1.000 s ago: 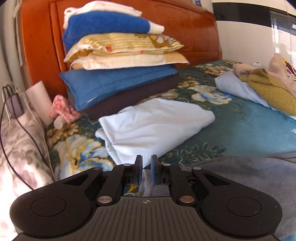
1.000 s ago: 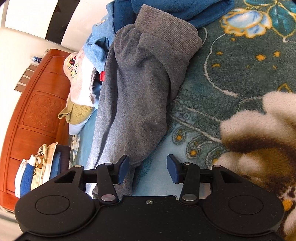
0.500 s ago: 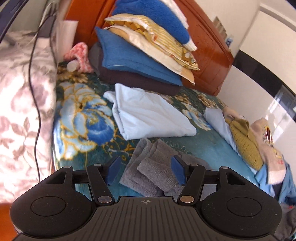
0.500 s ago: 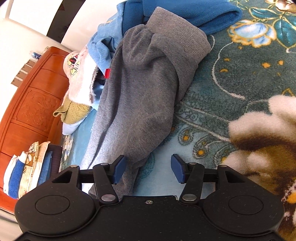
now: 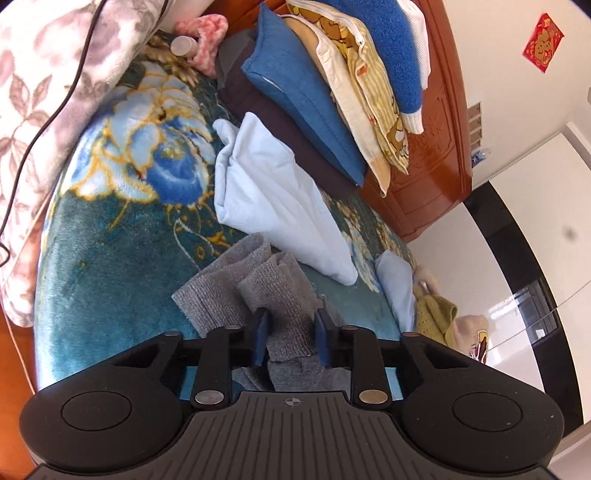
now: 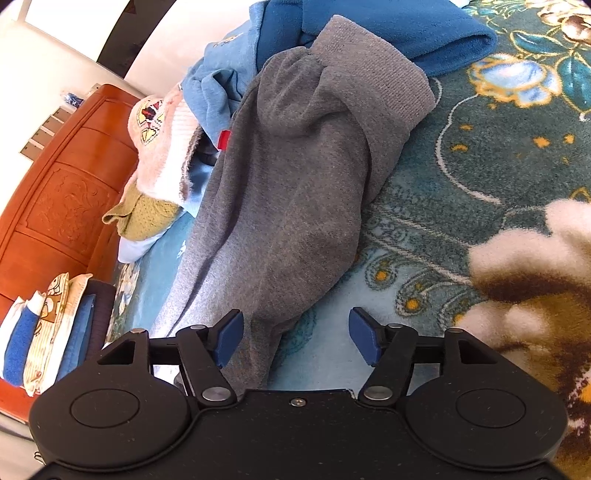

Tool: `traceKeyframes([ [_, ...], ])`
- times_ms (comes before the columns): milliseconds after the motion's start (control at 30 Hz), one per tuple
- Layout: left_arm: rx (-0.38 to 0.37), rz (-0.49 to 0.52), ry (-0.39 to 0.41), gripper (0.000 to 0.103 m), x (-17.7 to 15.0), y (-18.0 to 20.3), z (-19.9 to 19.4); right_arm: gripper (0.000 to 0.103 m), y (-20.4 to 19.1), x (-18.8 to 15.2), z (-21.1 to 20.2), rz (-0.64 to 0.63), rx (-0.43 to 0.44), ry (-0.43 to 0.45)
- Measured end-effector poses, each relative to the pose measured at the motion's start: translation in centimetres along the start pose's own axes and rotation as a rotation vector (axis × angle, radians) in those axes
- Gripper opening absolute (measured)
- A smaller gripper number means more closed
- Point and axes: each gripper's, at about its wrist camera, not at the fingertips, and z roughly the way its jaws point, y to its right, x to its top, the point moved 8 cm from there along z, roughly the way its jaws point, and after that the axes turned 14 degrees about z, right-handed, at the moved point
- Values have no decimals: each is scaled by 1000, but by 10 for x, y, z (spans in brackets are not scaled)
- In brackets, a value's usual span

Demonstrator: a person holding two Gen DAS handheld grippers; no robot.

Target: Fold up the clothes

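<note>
Narrowing since 0.5 s ago, the left gripper (image 5: 291, 334) straddles 1 soft, limp cuff of the grey sweatpants (image 5: 258, 288) at lower centre, unpinched; the right gripper (image 6: 295, 334) gapes wide.

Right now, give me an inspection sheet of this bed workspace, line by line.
Surface: teal floral blanket covers the bed.
Job's things: grey sweatpants lie stretched out, ribbed cuffs at the left gripper's end; folded light blue garment beside them.
Clutter: unfolded pile of a yellow knit, pink piece and blue garments; stack of pillows and blankets at the headboard.
Grippers: left gripper open, a cuff between its fingers; right gripper open wide, over the sweatpants' edge.
Cables: black cable across the grey floral quilt.
Surroundings: wooden headboard, white wall with a red decoration.
</note>
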Motion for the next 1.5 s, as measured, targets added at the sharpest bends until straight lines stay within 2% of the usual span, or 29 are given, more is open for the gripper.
traceKeyframes([
  [200, 97, 66, 121, 6, 11, 8, -17, 64, -2, -1, -2, -8, -16, 7],
  [267, 124, 65, 136, 6, 8, 3, -24, 64, -2, -2, -3, -12, -21, 10],
  [367, 208, 75, 61, 6, -10, -19, -9, 65, -3, -4, -3, -24, -26, 13],
  [467, 196, 85, 77, 6, -16, -25, -9, 66, -4, -4, -4, -28, -28, 14],
  [667, 128, 94, 85, 9, -6, -5, -36, 66, -3, -3, -6, -21, -25, 9],
  [733, 149, 82, 79, 21, -10, -2, -46, 66, -4, -3, -6, -25, -22, 7],
  [800, 144, 44, 67, 38, -17, -4, -47, 67, -2, -3, -6, -13, -17, 10],
  [900, 131, -5, 56, 48, -21, -9, -39, 67, -2, -3, -7, -14, -11, 12],
  [1167, 88, -110, 38, 46, -21, -23, -3, 66, 1, 1, -10, 18, 28, 1],
  [1200, 81, -124, 44, 43, -21, -23, -2, 66, 2, 2, -10, 27, 36, 2],
  [1267, 67, -153, 59, 26, -20, -22, -1, 66, 4, 5, -10, 39, 54, 8],
  [1300, 59, -167, 66, 21, -19, -22, -1, 66, 4, 6, -11, 40, 62, 15],
  [1500, 24, -248, 108, 17, -15, -20, 1, 67, 13, 30, -20, 78, 135, 89],
])
